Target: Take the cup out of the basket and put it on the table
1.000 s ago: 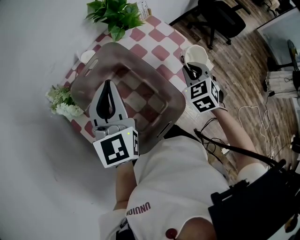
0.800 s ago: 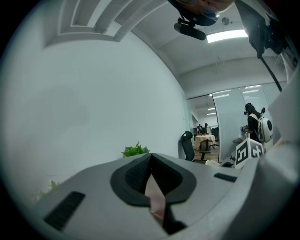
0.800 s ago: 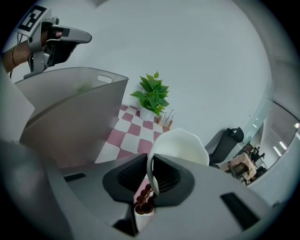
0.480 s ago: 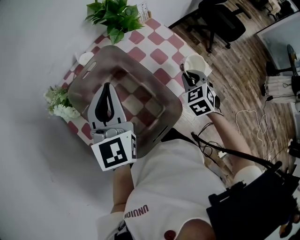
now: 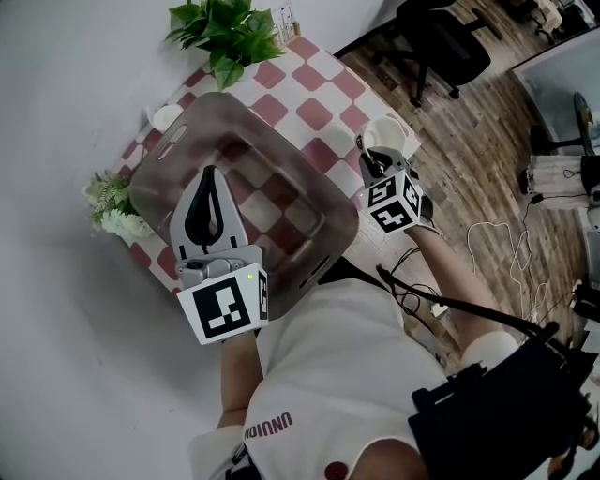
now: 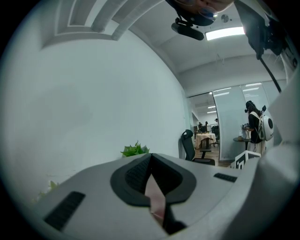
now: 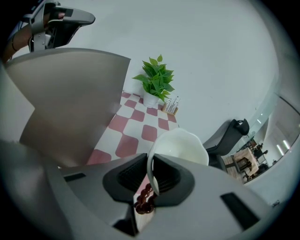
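The white cup (image 5: 386, 134) is over the right edge of the checked table (image 5: 314, 80), outside the basket. My right gripper (image 5: 371, 153) is shut on its rim. In the right gripper view the cup (image 7: 183, 147) has its thin rim pinched between the dark pads, just past my right gripper (image 7: 151, 187). Whether it rests on the cloth I cannot tell. The translucent brown basket (image 5: 309, 164) fills the middle of the table, and nothing shows inside it. My left gripper (image 5: 211, 174) hangs over the basket's near left part, jaws together and holding nothing. The left gripper (image 6: 152, 187) view looks out at the wall.
A potted green plant (image 5: 228, 33) and a small card stand (image 5: 286, 19) are at the table's far corner. White flowers (image 5: 120, 204) and a small white dish (image 5: 168, 115) sit along the left side. An office chair (image 5: 441, 42) and cables (image 5: 497, 234) are on the wooden floor to the right.
My right gripper has carried the cup a little nearer to me along the table's right edge. The left gripper has barely shifted over the basket.
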Demonstrator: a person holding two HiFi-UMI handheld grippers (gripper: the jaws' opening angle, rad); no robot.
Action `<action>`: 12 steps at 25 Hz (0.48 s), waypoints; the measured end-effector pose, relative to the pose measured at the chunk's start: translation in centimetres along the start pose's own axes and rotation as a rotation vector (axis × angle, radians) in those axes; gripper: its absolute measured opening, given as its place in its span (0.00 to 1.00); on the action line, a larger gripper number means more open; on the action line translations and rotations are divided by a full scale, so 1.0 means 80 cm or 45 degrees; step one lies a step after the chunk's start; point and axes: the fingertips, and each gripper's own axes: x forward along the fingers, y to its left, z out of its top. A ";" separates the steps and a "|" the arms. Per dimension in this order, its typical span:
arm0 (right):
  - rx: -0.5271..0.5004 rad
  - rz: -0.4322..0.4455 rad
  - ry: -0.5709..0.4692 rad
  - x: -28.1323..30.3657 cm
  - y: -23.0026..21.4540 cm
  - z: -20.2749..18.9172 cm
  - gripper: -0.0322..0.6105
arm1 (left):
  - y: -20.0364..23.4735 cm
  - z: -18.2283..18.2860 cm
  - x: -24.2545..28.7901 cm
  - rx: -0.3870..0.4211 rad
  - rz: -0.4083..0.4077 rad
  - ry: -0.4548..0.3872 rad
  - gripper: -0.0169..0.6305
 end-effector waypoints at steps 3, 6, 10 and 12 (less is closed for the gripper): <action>0.001 0.009 0.015 0.005 0.002 -0.006 0.13 | 0.000 0.000 0.000 0.003 0.007 0.001 0.04; -0.001 0.017 0.031 0.009 0.004 -0.012 0.13 | 0.000 -0.001 0.001 0.006 0.010 0.006 0.04; -0.008 0.026 0.057 0.016 0.006 -0.021 0.13 | -0.003 -0.003 0.004 0.005 0.001 0.005 0.04; -0.011 0.036 0.070 0.020 0.009 -0.025 0.13 | -0.003 -0.003 0.005 -0.004 0.002 0.012 0.04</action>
